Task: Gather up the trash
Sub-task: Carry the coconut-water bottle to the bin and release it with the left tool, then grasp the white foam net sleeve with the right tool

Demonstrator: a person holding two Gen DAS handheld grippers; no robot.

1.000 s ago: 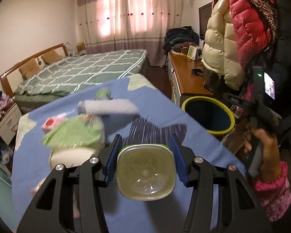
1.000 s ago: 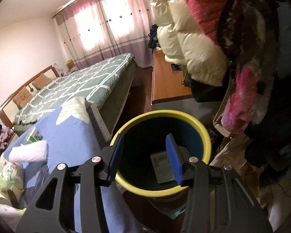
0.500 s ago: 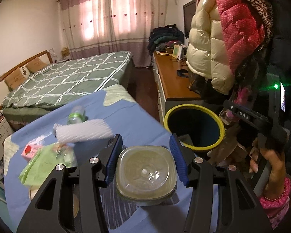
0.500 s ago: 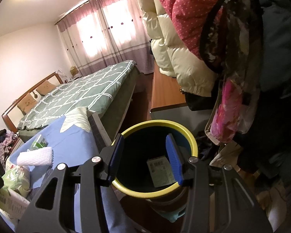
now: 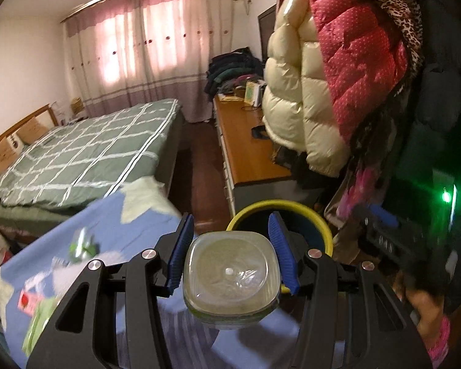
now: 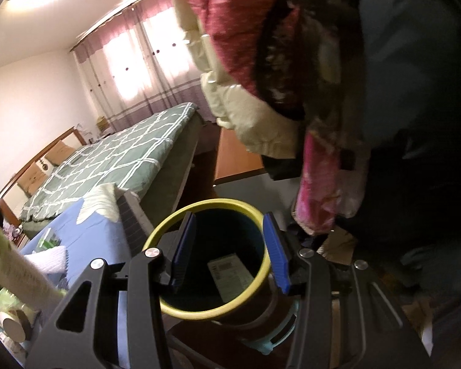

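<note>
Your left gripper (image 5: 231, 259) is clamped on the plastic container (image 5: 230, 279); right gripper (image 6: 227, 250) is apart, empty. Centre it over the bin (image 5: 318, 223) rim before releasing.

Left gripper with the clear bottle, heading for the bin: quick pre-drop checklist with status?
1. Grip: left gripper shut on the clear bottle, pads on both sides: ok.
2. Bottle above the trash bin opening: not ok, the bin lies beyond it.
3. Bin mouth unobstructed: not ok, right gripper hangs open and empty over the rim.
4. Room inside: ok, only a flat box at the bottom.
5. Clearance from the hanging jackets: cannot tell.
</note>
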